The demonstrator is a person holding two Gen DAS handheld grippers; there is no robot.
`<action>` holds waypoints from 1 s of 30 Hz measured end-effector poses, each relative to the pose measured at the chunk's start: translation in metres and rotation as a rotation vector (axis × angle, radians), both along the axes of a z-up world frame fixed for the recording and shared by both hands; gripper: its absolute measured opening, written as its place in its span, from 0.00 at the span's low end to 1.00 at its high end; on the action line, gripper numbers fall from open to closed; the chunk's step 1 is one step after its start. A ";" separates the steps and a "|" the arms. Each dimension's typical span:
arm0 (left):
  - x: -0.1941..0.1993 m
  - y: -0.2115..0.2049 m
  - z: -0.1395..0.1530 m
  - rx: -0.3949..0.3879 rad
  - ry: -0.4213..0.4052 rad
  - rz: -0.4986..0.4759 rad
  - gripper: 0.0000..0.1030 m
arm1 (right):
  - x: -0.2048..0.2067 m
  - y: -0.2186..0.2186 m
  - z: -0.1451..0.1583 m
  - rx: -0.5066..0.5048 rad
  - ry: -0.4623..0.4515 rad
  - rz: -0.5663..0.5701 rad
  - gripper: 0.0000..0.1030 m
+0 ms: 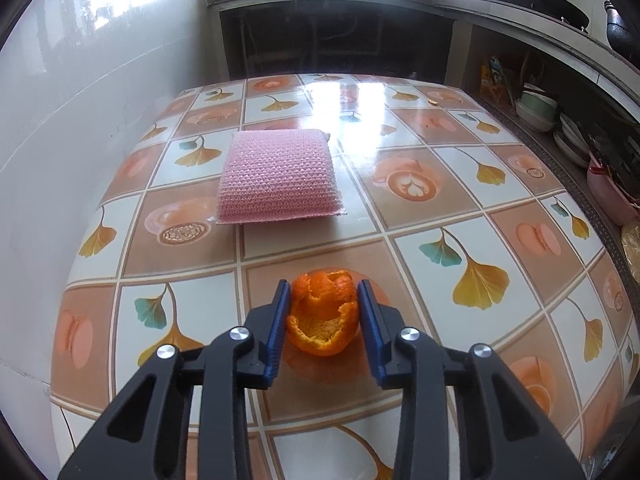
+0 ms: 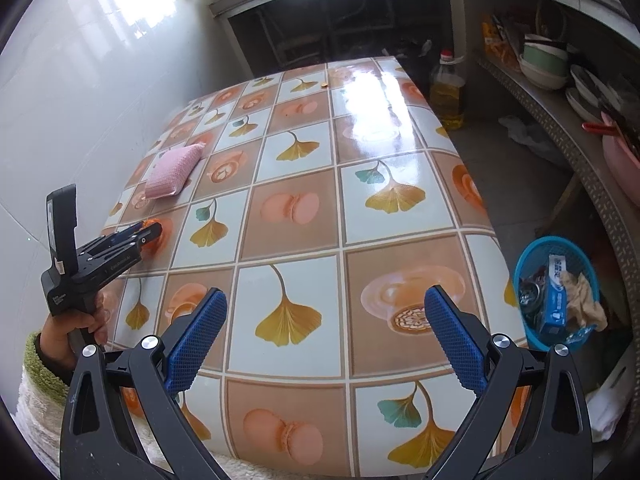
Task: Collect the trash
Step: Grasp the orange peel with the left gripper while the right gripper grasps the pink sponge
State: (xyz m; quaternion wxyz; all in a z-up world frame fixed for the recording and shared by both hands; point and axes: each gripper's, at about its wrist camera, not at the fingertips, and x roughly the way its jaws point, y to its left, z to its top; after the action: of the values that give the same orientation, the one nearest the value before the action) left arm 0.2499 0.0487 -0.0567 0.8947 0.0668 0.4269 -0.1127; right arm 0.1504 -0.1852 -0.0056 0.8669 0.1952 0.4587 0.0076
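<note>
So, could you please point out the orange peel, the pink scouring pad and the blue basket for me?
orange peel (image 1: pixel 324 320): left wrist view, on its pale inner hollow.
pink scouring pad (image 1: pixel 278 176): left wrist view, on the middle of its top face.
blue basket (image 2: pixel 528 258): right wrist view, on its near left rim.

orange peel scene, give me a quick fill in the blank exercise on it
The left claw has its pads on either side of the orange ____.
The pink sponge lies ____ the peel, farther along the table.
The right claw holds ____.
The bin beside the table is ____.

Missing: peel; beyond; nothing; blue
</note>
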 end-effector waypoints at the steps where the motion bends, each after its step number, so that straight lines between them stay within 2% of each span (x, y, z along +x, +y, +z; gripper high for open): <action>1: 0.000 0.000 0.001 -0.002 -0.002 0.000 0.27 | 0.000 0.000 0.000 -0.001 -0.001 -0.001 0.92; 8: -0.005 0.006 0.004 -0.030 -0.004 0.007 0.21 | 0.006 0.001 0.011 0.005 -0.011 0.018 0.92; 13: -0.015 0.017 0.004 -0.051 -0.004 0.014 0.21 | 0.039 0.008 0.022 0.073 0.006 0.089 0.92; 19: -0.033 0.037 0.004 -0.090 -0.002 0.052 0.21 | 0.120 0.038 0.030 0.239 0.057 0.200 0.92; 23: -0.047 0.053 0.003 -0.121 0.001 0.080 0.21 | 0.193 0.082 0.023 0.307 0.128 0.270 0.92; 28: -0.060 0.066 0.003 -0.144 0.003 0.094 0.21 | 0.264 0.145 -0.002 0.255 0.227 0.320 0.92; 30: -0.062 0.071 0.002 -0.154 0.007 0.099 0.21 | 0.285 0.168 -0.013 0.201 0.259 0.312 0.92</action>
State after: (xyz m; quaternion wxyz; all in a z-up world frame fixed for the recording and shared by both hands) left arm 0.1874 0.1199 -0.0543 0.9002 -0.0238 0.4229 -0.1011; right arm 0.4353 -0.0169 -0.0181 0.7652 0.2065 0.5879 0.1622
